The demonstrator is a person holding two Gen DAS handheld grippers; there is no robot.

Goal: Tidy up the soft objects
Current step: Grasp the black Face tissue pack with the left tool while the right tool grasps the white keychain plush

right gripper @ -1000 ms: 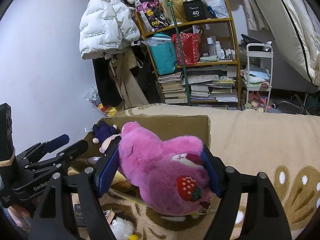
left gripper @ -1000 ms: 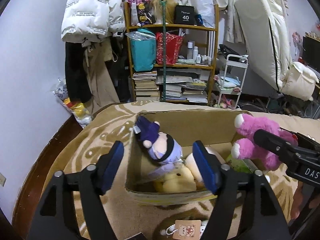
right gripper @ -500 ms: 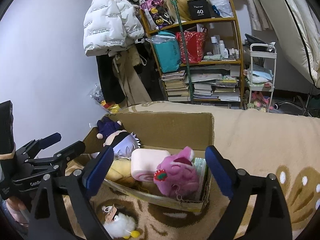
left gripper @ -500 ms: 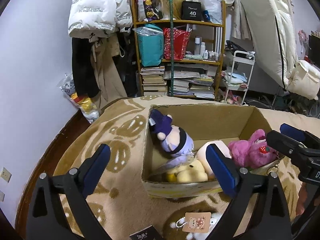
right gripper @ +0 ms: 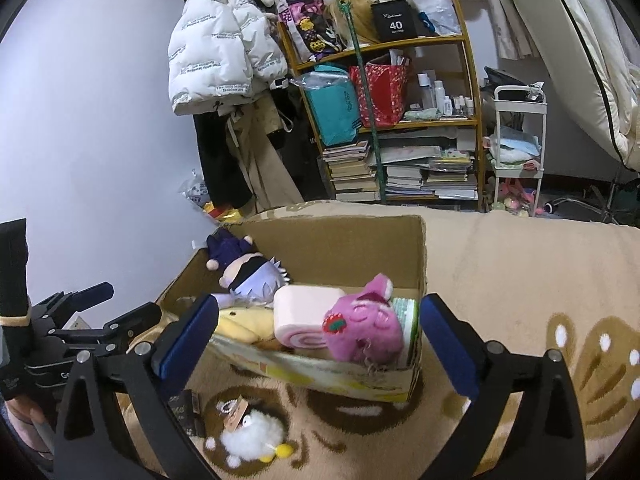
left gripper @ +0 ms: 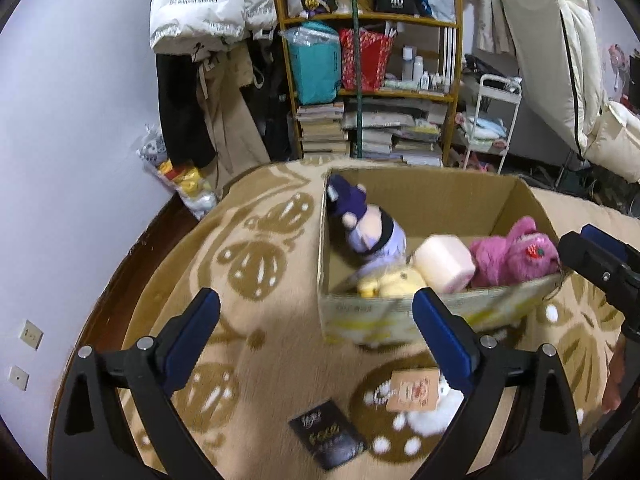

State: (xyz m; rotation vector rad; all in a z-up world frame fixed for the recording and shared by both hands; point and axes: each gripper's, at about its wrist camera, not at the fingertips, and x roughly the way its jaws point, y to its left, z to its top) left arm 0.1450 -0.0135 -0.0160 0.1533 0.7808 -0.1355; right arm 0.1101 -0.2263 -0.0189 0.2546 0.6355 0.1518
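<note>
both jaws just opened up, nothing between the pads on either side. left gripper (left gripper: 316, 338) gapes over bare blanket, the box's near left corner showing between its fingers at 1 o'clock. right gripper (right gripper: 316, 340) is spread wide in front of the cardboard box (right gripper: 344, 248), pads clear of everything, with the box's front wall and toys framed between its fingers.

we see the box sitting on the tan patterned blanket (right gripper: 520, 272), open top. contents in the right wrist view:
- pink strawberry plush (right gripper: 364, 328) at the box's 4 o'clock corner, leaning on the front wall, just beside a green-edged item we can't identify
- pink swirl-roll cushion (right gripper: 304, 314) touching the pink plush on its 9 o'clock side
- purple-haired doll (right gripper: 252, 276) at 10 o'clock in the box, propped against the left wall
- yellow plush (right gripper: 240, 320) under the doll, at 8 o'clock, partly hidden by our right gripper's left finger

outside the box, on the blanket at 6 o'clock of it: white fluffy plush (right gripper: 252, 434) with a cardboard tag (right gripper: 236, 414), and a dark card (left gripper: 326, 434) near it at 9 o'clock.

left gripper also shows at 9 o'clock in the right wrist view; right gripper's fingers at 3 o'clock in the left view.
</note>
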